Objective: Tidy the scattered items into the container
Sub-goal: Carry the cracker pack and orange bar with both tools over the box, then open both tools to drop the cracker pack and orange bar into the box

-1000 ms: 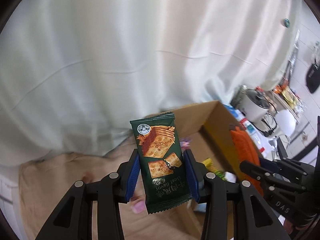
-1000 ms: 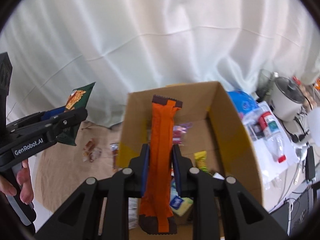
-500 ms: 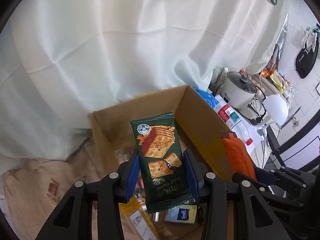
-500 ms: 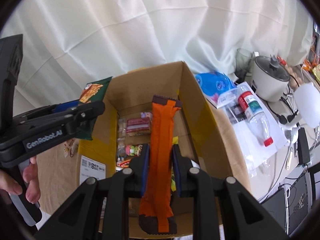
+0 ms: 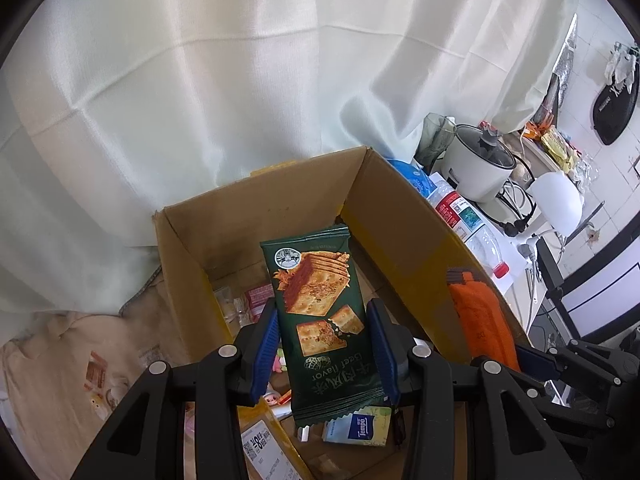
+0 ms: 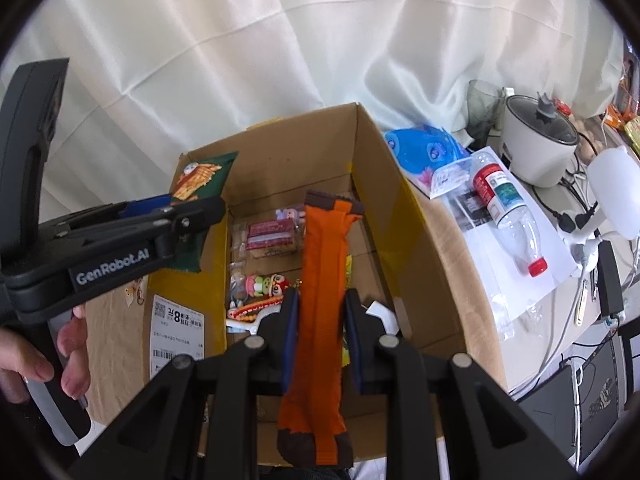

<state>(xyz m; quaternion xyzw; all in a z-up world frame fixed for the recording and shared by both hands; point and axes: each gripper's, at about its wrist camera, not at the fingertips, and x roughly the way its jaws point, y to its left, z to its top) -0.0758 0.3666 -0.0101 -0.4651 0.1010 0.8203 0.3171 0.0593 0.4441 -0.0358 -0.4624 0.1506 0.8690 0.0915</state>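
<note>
My left gripper point(image 5: 322, 346) is shut on a dark green cracker packet point(image 5: 320, 320), held upright over the open cardboard box point(image 5: 256, 216). My right gripper point(image 6: 320, 338) is shut on a long orange snack packet point(image 6: 322, 304), also above the cardboard box point(image 6: 420, 248). In the right wrist view the left gripper point(image 6: 192, 210) with the green packet point(image 6: 200, 176) hangs over the box's left wall. The orange packet point(image 5: 482, 322) shows at the box's right wall in the left wrist view. Several small snacks and toys point(image 6: 264, 284) lie on the box floor, with a Tempo tissue pack point(image 5: 360, 426).
Right of the box lie a plastic bottle point(image 6: 508, 216), a blue packet point(image 6: 424, 150), papers, a white rice cooker point(image 6: 540, 140) and cables. A white curtain hangs behind. A beige cloth point(image 5: 72, 360) with small wrappers lies left of the box. A hand point(image 6: 48, 352) grips the left tool.
Both grippers have moved forward and over the box, each still holding its packet. The box interior now fills the lower view; before, the left gripper was beside the box over the cloth.
</note>
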